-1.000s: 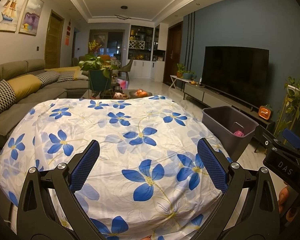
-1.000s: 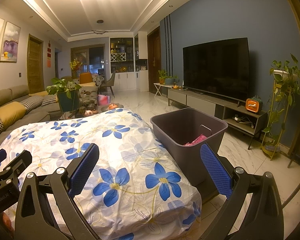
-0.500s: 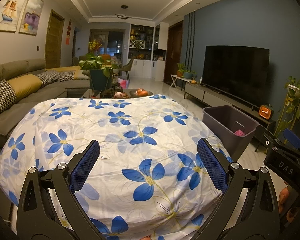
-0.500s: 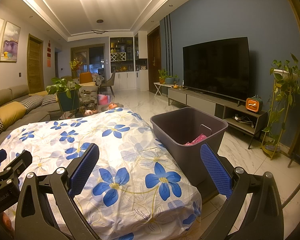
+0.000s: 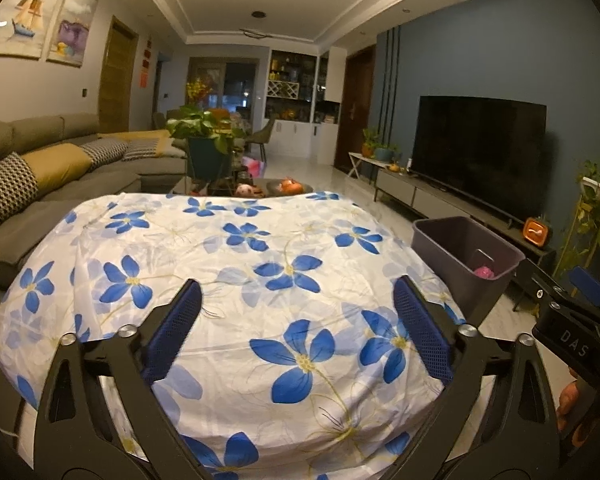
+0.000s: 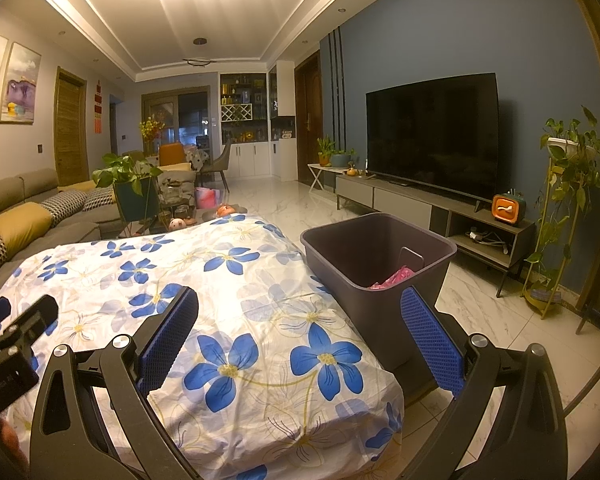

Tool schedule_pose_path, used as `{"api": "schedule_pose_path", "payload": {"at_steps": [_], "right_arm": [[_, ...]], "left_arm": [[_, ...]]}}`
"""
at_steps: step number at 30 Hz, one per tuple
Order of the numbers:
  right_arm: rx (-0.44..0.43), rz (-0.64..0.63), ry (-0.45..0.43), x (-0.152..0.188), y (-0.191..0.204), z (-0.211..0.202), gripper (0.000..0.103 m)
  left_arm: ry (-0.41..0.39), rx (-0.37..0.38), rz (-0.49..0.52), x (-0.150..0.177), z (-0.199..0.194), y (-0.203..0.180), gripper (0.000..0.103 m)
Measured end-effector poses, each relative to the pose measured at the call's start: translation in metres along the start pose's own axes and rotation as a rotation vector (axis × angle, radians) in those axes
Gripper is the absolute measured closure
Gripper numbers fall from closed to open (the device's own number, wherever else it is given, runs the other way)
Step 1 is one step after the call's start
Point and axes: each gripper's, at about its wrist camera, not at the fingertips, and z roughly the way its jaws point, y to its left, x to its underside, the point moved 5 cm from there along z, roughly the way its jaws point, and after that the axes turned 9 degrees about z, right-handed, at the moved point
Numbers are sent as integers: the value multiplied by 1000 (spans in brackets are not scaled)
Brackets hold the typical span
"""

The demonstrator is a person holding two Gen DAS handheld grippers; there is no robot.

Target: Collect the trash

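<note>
Trash, a crumpled pink piece (image 6: 392,278), lies at the bottom of the dark grey bin (image 6: 380,240), against its far inner wall, where a pale rectangular flap stands just behind it; from the left wrist view the same pink scrap (image 5: 485,272) shows in the bin's (image 5: 452,236) near right corner. Bin and table touch: the bin stands on the pale marble floor (image 6: 480,304) tight against the right edge of a table covered by a white cloth with blue flowers (image 5: 284,272), and the cloth's top shows no loose objects on it. Left gripper (image 5: 298,304) hovers over the near part of the cloth with its blue-padded fingers (image 5: 176,328) spread wide and nothing between them. Right gripper (image 6: 300,312) hangs over the table's right near corner, its jaws likewise wide apart and bare, the right-hand finger (image 6: 430,340) overlapping the bin's near wall in the view, though whether it touches the bin cannot be told. A person's fingertips (image 5: 572,404) show at the right edge of the left wrist view, beneath the right gripper's body. Beyond the table a grey sofa (image 5: 60,176) with yellow and patterned cushions runs along the left wall, a potted plant (image 5: 204,128) stands behind the far table edge, and a large dark television (image 6: 432,136) sits on a low cabinet against the blue wall
</note>
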Motion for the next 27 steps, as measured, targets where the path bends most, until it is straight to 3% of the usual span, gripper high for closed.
{"api": "schedule_pose_path", "payload": {"at_steps": [4, 7, 27], "right_arm": [[-2, -5, 0, 1, 2, 0, 6], [-9, -6, 5, 4, 4, 0, 6], [-11, -4, 19, 8, 2, 8, 6]], "left_arm": [[-24, -12, 25, -4, -2, -1, 15], [-13, 12, 27, -5, -2, -5, 6], [16, 9, 30, -4, 6, -9, 6]]}}
